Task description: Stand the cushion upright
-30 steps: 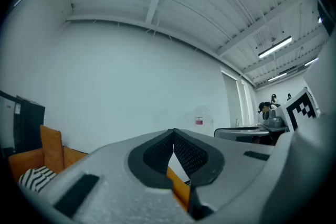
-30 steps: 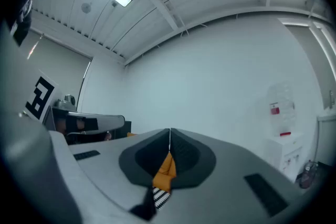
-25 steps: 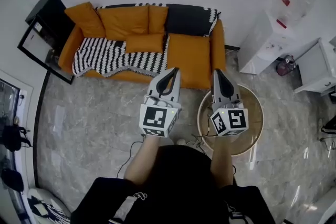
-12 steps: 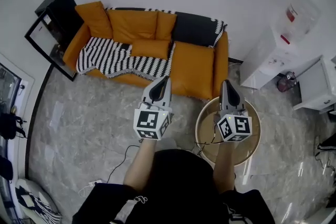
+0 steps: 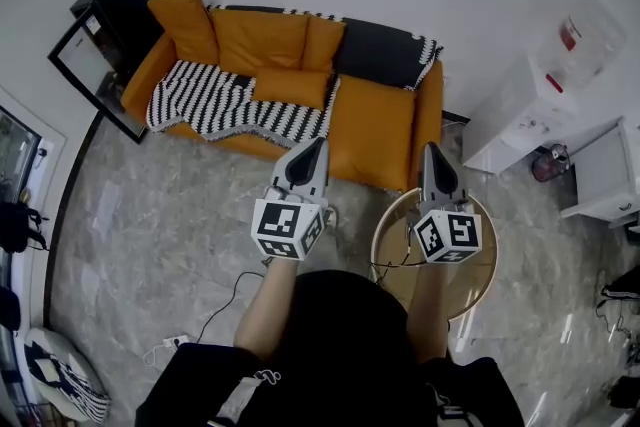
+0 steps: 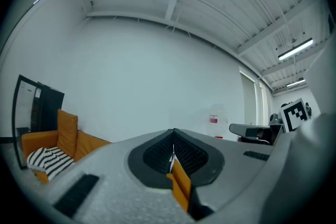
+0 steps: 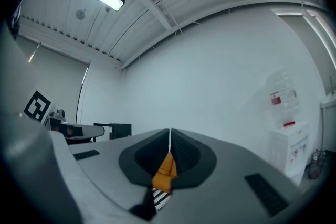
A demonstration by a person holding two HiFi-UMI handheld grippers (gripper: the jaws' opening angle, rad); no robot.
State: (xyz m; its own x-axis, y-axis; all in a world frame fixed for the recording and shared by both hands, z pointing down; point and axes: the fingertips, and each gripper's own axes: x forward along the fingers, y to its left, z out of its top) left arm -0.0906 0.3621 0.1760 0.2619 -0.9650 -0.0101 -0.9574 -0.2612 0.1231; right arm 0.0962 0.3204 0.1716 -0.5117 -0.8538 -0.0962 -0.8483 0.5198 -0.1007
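Observation:
A flat orange cushion lies on the striped blanket over the seat of the orange sofa. Another orange cushion leans upright in the sofa's left corner. My left gripper hovers over the floor just before the sofa's front edge, shut and empty. To its right, my right gripper is also shut and empty, above the sofa's right end. In the left gripper view the shut jaws point level at the white wall, with the sofa far left. The right gripper also faces the wall.
A round wooden side table stands under my right hand. To the right are a white water dispenser and a white cabinet. A black framed cabinet flanks the sofa's left end. A cable runs across the marble floor.
Both grippers have sunk a little and drifted slightly, still shut and side by side. The head view has shifted, so the sofa sits a bit further right and higher.

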